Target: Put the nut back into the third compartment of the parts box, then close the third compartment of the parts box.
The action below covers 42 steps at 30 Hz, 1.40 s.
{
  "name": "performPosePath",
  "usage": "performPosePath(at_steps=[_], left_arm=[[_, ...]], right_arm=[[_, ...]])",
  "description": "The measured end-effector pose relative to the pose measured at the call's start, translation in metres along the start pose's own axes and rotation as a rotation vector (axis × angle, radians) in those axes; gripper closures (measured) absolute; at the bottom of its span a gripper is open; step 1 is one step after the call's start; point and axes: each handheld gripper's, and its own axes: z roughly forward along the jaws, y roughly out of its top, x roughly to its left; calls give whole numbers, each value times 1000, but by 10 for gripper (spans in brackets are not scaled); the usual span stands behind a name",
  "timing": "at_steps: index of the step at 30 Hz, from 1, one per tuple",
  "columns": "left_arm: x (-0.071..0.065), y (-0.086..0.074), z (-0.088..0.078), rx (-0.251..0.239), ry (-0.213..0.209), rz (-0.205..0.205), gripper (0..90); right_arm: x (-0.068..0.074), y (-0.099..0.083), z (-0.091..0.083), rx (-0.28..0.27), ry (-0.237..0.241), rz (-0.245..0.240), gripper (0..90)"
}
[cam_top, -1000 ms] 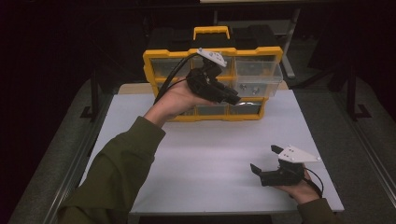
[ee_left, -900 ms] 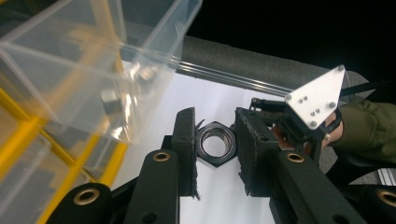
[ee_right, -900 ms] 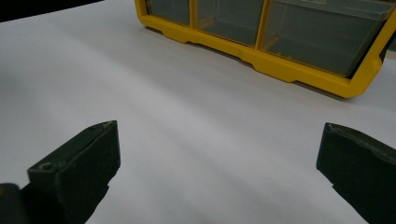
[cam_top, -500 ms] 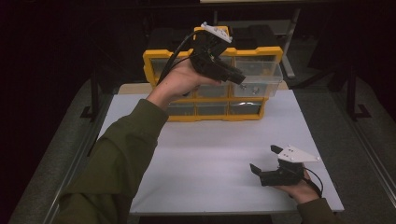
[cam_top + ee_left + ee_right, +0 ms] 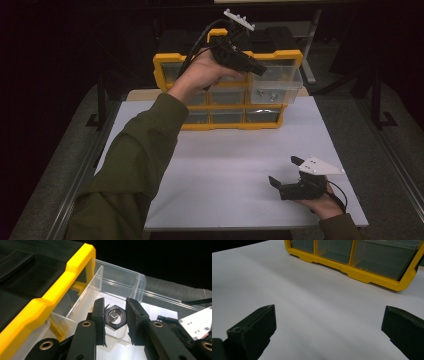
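while the left hand-held gripper [image 5: 115,325] pinches a hex nut [image 5: 114,316] above the clear drawer [image 5: 120,287], release it low, straight beneath the jaws.

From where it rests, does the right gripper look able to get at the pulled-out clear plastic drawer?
Probably yes. The right gripper sits open on the white table, with bare surface up to the yellow organiser. But the left gripper hangs over the clear plastic drawer, crowding it.
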Motion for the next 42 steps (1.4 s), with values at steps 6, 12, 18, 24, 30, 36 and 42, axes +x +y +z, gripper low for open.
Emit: performPosePath(at_steps=[6, 12, 18, 24, 30, 36, 42], left_arm=[[1, 0, 9, 11, -2, -4, 703], [7, -2, 15, 24, 4, -15, 701], [7, -1, 15, -7, -4, -22, 684], [0, 1, 11, -18, -8, -13, 870], [-13, 3, 11, -30, -36, 0, 900], [-26, 0, 17, -25, -71, 11, 900], [-36, -3, 24, -6, -94, 31, 900]], right_arm=[[-3, -1, -1, 1, -3, 3, 0], [-4, -1, -3, -5, -7, 9, 0], [-4, -2, -3, -3, -7, 1, 0], [-3, -1, -4, -3, -11, 6, 0], [-2, -2, -5, -6, -13, 1, 0], [-2, -1, -5, -7, -15, -1, 0], [-1, -1, -5, -5, -14, -3, 0]])
